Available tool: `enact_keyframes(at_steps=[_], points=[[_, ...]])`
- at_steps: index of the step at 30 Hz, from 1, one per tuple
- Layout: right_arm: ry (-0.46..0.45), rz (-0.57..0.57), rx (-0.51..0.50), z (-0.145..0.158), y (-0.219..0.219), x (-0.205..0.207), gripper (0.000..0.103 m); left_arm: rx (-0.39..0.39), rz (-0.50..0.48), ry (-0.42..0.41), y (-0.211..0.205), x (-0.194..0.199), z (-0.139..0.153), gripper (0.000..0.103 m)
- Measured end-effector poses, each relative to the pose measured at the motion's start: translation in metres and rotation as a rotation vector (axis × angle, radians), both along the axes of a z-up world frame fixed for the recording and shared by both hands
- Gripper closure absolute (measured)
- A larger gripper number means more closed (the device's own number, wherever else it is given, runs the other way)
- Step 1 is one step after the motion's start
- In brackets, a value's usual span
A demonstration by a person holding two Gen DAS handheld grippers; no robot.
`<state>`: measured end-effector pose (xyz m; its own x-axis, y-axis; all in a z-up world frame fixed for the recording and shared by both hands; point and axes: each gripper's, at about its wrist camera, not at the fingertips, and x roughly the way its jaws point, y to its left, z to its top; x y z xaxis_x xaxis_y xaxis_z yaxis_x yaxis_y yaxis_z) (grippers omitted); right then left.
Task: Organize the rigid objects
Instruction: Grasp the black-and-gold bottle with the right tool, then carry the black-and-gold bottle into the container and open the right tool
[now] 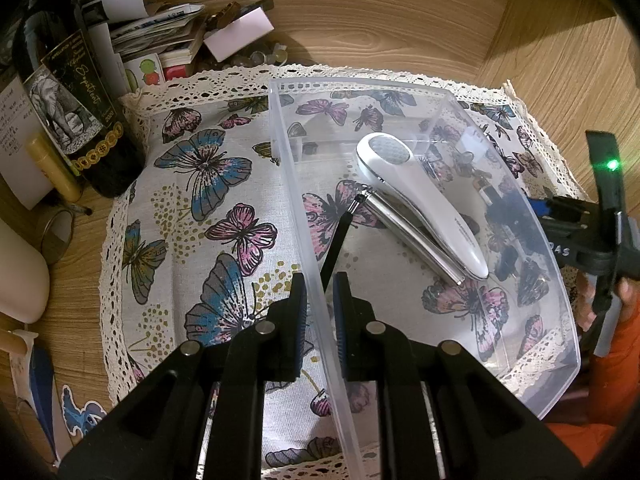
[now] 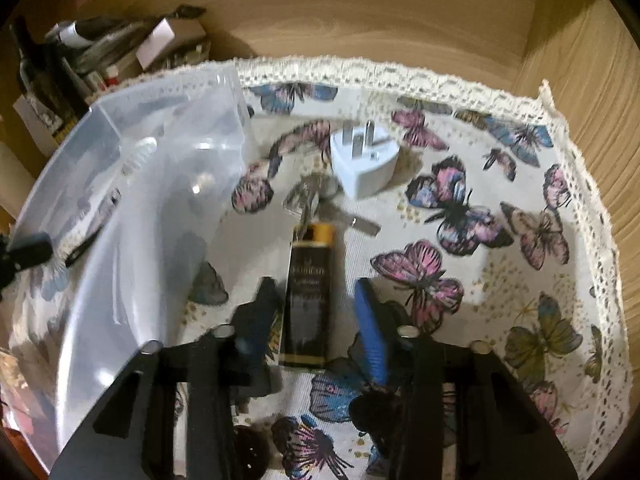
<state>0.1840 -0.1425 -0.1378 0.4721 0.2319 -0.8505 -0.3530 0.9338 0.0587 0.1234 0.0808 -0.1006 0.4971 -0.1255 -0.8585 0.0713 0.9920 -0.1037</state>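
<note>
My left gripper (image 1: 320, 300) pinches the clear bin (image 1: 560, 280) wall. My right gripper (image 2: 320, 312) straddles the black lighter (image 2: 310, 300) on the cloth (image 2: 500, 300); no grip visible.

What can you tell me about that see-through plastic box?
The clear plastic box is a long, open tub with thin walls and rounded corners, no lid on it. It sits upright on the butterfly cloth. Inside lie a white handheld gadget and a thin black stick. The left gripper is pinched shut on its near wall.
</note>
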Motion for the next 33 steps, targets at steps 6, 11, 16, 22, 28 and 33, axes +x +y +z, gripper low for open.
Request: enact_keyframes(at_steps=[6, 11, 16, 22, 28, 33], points=[[-0.030, -0.009, 0.014, 0.007, -0.002, -0.003, 0.082, 0.000, 0.000, 0.000, 0.000, 0.000, 0.000, 0.090], [-0.076, -0.015, 0.031, 0.023, -0.004, -0.009, 0.082, 0.000, -0.001, 0.000, 0.000, 0.000, 0.000, 0.090], [-0.131, -0.010, 0.047, 0.043, -0.003, -0.015, 0.082, 0.000, 0.000, 0.000, 0.000, 0.000, 0.000, 0.090], [-0.206, 0.007, 0.064, 0.069, 0.002, -0.023, 0.082, -0.003, 0.001, -0.001, 0.000, 0.000, 0.000, 0.090], [-0.266, 0.046, 0.079, 0.088, 0.012, -0.033, 0.082, -0.003, 0.000, -0.001, -0.001, 0.000, 0.000, 0.090], [-0.301, 0.089, 0.109, 0.101, 0.024, -0.039, 0.082, -0.003, 0.001, -0.002, -0.001, 0.000, 0.000, 0.090]])
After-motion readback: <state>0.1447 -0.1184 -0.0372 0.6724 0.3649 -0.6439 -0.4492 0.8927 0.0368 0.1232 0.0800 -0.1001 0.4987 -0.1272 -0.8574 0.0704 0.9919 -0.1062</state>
